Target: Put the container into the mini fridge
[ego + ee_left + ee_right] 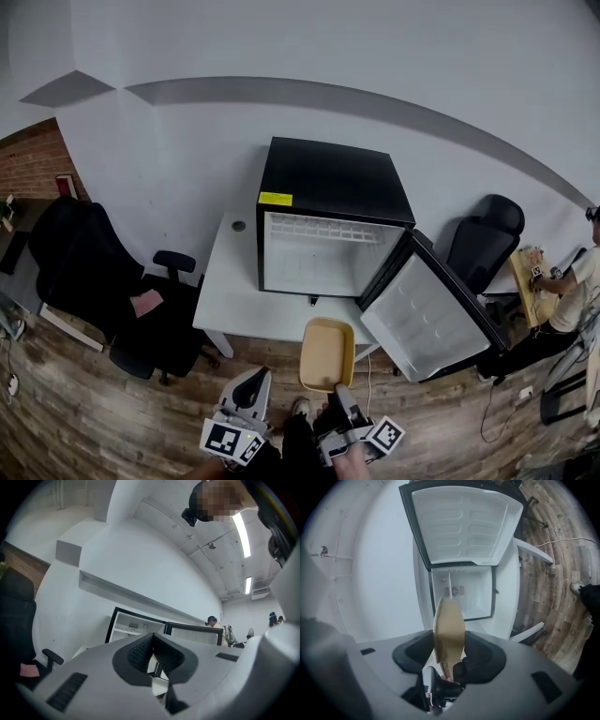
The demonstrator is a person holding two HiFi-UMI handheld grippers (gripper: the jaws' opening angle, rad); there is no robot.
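Observation:
A black mini fridge (333, 183) stands on a white table (230, 305). Its door (427, 317) is swung open to the right, and the white inside is bare. My right gripper (340, 392) is shut on the near edge of a shallow tan container (327, 352), held in the air in front of the table edge. In the right gripper view the container (449, 629) stands edge-on between the dark pads, with the open fridge (461, 592) straight beyond it. My left gripper (251, 384) hangs beside it at the left, jaws together and nothing in them. The fridge (136, 627) shows past the left gripper (153, 635).
A big black office chair (94, 272) with a pink cloth stands left of the table. Another black chair (487, 239) is behind the open door. A person (574, 291) sits at a wooden desk at far right. A cable (492, 412) lies on the wood floor.

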